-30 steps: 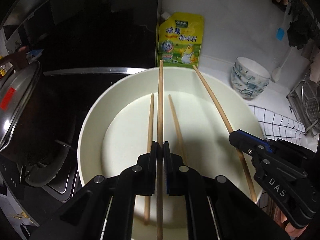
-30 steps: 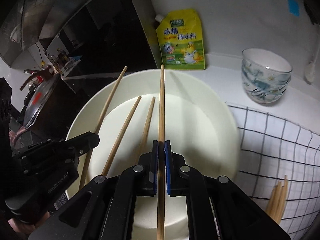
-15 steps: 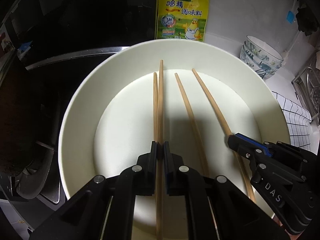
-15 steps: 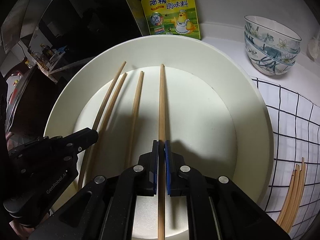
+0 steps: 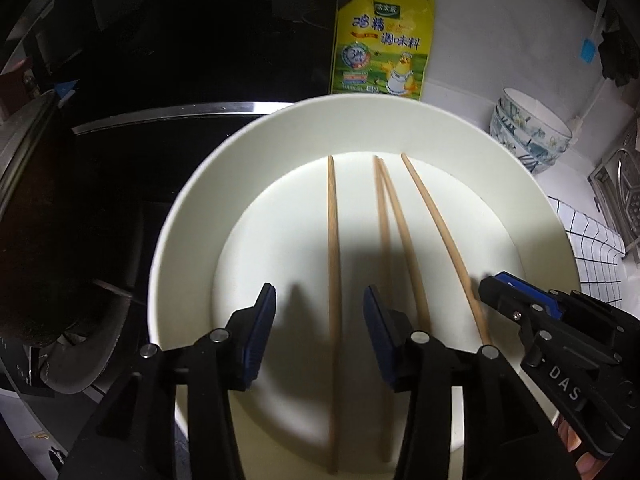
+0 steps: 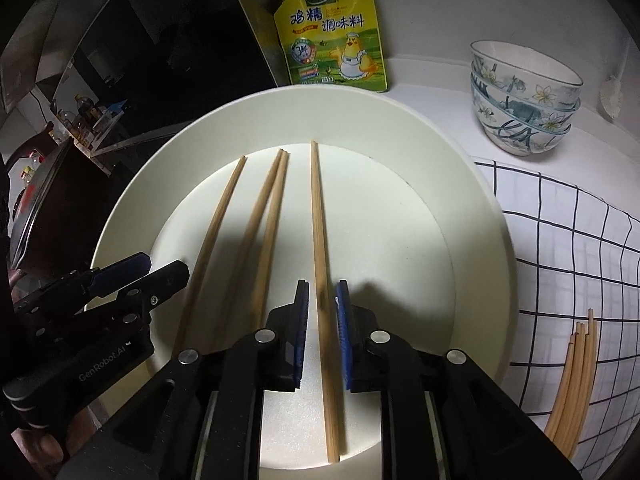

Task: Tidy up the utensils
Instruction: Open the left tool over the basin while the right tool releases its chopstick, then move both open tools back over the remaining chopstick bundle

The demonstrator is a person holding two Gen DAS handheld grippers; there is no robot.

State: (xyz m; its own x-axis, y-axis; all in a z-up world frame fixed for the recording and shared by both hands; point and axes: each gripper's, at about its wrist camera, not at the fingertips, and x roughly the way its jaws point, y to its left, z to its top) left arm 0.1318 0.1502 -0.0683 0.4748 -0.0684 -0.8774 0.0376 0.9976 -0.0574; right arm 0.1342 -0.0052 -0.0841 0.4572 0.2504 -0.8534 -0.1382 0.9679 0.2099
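The left gripper (image 5: 319, 304) is opening, its pads clear of the wooden chopstick (image 5: 333, 280) lying between them on the white plate (image 5: 192, 216). The right gripper (image 6: 322, 300) is opening too, a chopstick (image 6: 320, 248) loose between its pads. Two more chopsticks (image 6: 264, 216) lie between these. A chicken-seasoning pouch (image 6: 336, 40) stands behind the plate.

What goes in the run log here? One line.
left claw: opening, chopstick between, untouched | right claw: opening, chopstick released | plate: four chopsticks

Dim kitchen, bright light on the white plate (image 5: 192, 216), hard gripper shadows — fisheye-bent, dark edges
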